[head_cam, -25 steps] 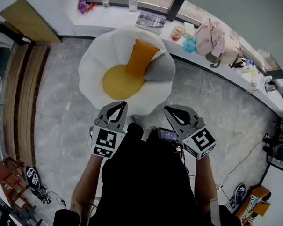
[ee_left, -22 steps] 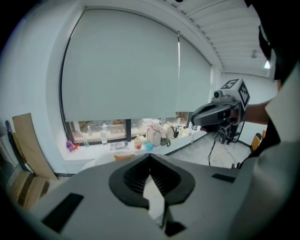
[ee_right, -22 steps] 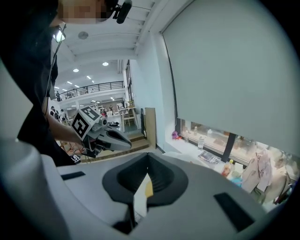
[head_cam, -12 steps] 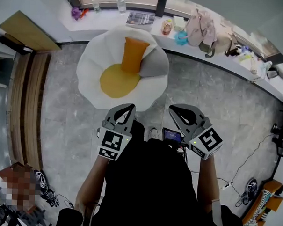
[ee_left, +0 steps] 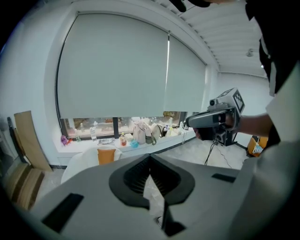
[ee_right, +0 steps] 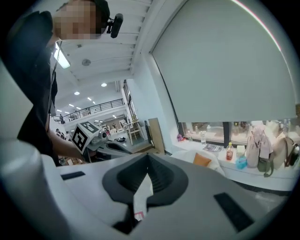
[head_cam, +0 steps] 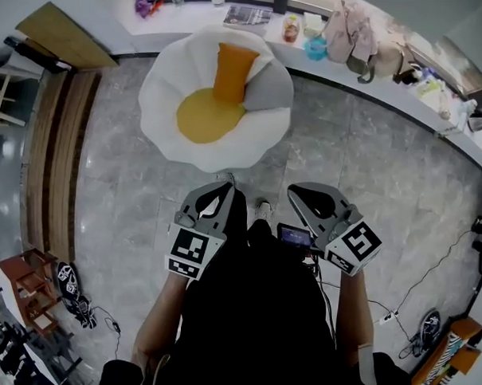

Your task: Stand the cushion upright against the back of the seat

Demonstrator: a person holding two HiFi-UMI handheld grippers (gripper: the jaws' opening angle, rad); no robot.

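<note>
Both grippers have drawn back from the white seat (head_cam: 167, 97) toward 6 o'clock, opening a gap of grey floor (head_cam: 128, 215). I read the left gripper (head_cam: 223, 190) and right gripper (head_cam: 299, 193) as pressed together, empty. The orange cushion (head_cam: 233, 70) stands upright at the seat's 12 o'clock, against its back.

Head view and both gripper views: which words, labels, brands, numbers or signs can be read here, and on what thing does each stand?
No text can be read in any view.
Left black-and-white marker cube and right black-and-white marker cube: square code patterns only, no letters.
Flat printed magazine: print too small to read.
Small red-labelled bottle: label too blurred to read.
</note>
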